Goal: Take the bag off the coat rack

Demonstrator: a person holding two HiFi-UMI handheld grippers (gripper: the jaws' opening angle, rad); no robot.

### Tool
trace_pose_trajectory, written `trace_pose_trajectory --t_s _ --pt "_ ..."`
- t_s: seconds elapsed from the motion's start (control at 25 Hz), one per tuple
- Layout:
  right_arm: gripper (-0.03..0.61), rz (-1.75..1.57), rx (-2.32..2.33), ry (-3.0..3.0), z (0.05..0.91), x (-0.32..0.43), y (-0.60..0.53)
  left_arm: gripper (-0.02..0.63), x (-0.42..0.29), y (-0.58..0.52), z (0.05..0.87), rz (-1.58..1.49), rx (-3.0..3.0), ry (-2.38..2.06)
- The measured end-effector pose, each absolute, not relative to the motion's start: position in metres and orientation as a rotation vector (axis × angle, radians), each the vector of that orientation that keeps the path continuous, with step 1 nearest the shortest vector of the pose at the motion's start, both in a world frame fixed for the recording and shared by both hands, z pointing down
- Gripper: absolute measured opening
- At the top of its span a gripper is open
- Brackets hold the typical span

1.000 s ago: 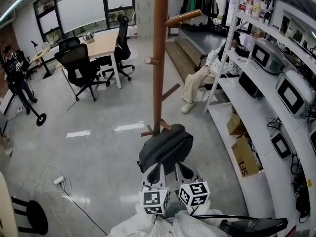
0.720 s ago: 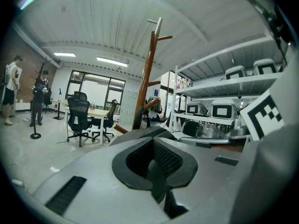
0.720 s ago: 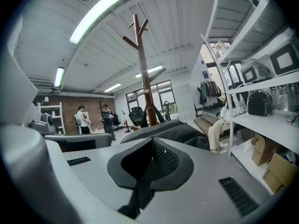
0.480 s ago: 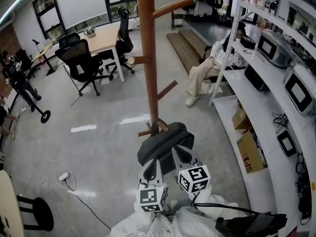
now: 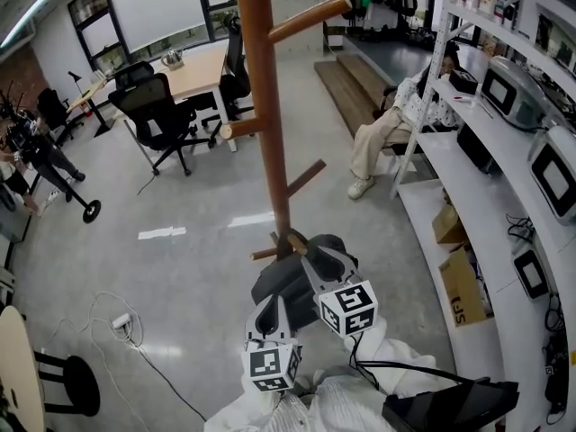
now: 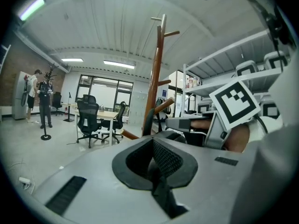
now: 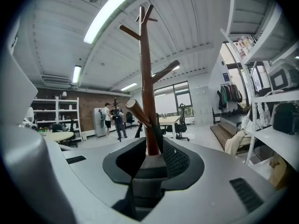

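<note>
Polished grey floor spreads round the wooden coat rack, with white shelving off to the rack's right. The bag hangs low on the rack, at a short peg near the foot of the pole, on the side nearest the person. Both grippers are on it. The right gripper is clenched on the bag's top just beside that peg, a grey fold filling the gap between its jaws. The left gripper is closed lower down, farther from the pole, with what looks like a thin dark strap pinched between its pads.

The step in hand, as I judge it, is slipping the bag's loop off the peg. That peg slants up and away from the pole, so the lift should follow the slant, up and outward. A straight pull back could catch the loop on the peg's tip and tug the rack. Carrying the weight from below with the left gripper would let the top go slack.

Dark grey, soft-sided and rounded, the bag sags a little. It will likely fold and swing once free.
</note>
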State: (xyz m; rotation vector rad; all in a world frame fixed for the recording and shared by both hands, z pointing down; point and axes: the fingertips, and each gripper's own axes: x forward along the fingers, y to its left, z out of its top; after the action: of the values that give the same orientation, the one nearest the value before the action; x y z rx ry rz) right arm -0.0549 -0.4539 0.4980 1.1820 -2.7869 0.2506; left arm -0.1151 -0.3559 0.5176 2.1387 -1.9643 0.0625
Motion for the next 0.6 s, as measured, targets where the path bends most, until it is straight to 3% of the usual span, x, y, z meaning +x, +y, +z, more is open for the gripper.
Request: trace_pose_trajectory --t_s 0.6 --pt "0.097 0.154 0.976 -2.724 0.504 -0.086 -0.492 0.003 -0.148 -0.348 0.527 0.064 1.971 -2.093"
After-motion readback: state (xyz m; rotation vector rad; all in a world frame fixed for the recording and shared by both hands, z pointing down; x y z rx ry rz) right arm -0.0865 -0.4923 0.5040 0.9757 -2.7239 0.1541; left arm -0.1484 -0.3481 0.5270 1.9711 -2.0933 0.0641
